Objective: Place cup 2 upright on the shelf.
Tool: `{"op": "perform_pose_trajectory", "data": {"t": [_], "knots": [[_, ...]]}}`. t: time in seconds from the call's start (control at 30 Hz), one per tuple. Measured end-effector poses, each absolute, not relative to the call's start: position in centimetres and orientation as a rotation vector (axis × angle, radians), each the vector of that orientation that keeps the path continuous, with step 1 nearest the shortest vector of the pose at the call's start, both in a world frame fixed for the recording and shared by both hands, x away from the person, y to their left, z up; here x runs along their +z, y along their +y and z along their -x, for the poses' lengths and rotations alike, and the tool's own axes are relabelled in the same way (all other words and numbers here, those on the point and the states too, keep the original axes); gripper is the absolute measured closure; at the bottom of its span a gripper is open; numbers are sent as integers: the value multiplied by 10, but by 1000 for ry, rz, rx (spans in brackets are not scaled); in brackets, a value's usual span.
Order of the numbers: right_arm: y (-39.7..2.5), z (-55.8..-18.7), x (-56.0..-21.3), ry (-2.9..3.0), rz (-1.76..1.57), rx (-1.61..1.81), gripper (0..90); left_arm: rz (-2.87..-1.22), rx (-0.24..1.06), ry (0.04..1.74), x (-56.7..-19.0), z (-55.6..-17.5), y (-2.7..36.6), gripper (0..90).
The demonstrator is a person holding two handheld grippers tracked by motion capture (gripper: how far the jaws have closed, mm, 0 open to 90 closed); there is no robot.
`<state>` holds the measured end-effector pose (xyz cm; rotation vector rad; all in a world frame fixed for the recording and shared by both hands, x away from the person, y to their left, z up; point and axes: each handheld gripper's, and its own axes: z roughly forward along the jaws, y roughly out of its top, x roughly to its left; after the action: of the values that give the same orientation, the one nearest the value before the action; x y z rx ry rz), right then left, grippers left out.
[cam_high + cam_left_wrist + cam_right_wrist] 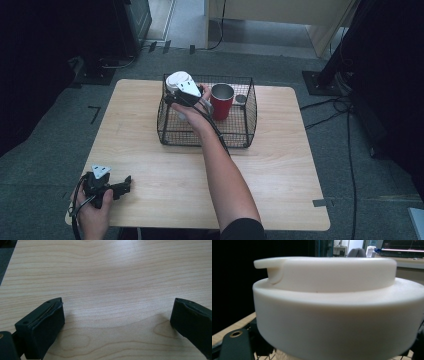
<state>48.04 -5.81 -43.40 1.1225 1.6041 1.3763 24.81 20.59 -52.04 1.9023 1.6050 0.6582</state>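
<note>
Right gripper [176,95] over back-left corner of black wire basket [206,137], jaws closed on white lid [177,80]; in right gripper view lid [337,312] sits between jaws, close to camera. Red cup [221,101] upright inside basket, just beside lid. Left gripper [117,188] low at front-left of wooden tabletop [280,165], jaws spread wide, holding nothing, bare wood [117,285] between them.

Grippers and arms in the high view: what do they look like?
Both are black handheld units. The left gripper and the right gripper each carry a grey three-cornered plate with dark dots and trail a black cable. The fingers are blocky, black and padded. A dark short sleeve covers the right upper arm.
</note>
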Motion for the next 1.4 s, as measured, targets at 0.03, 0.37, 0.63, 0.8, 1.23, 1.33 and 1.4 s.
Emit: {"op": "perform_pose_trajectory", "data": {"t": [0.03,0.37,0.63,0.8,1.23,1.33,1.4], "knots": [[-58,-480,-434,1604,-1123,1376,157,-1902,658,1605,-520,-248,206,0],[-53,-486,-450,1635,-1137,1332,157,-1901,659,1606,-520,-248,206,0],[-56,-486,-448,1646,-1163,1322,156,-1901,658,1606,-520,-248,206,0],[-62,-485,-449,1655,-1160,1289,155,-1902,658,1605,-520,-248,206,0],[-70,-481,-444,1702,-1156,1308,111,-1897,659,1606,-521,-248,206,0],[-72,-481,-443,1707,-1151,1313,88,-1896,659,1606,-521,-248,206,0],[-73,-479,-441,1720,-1149,1328,50,-1900,658,1605,-520,-248,206,0]]}}
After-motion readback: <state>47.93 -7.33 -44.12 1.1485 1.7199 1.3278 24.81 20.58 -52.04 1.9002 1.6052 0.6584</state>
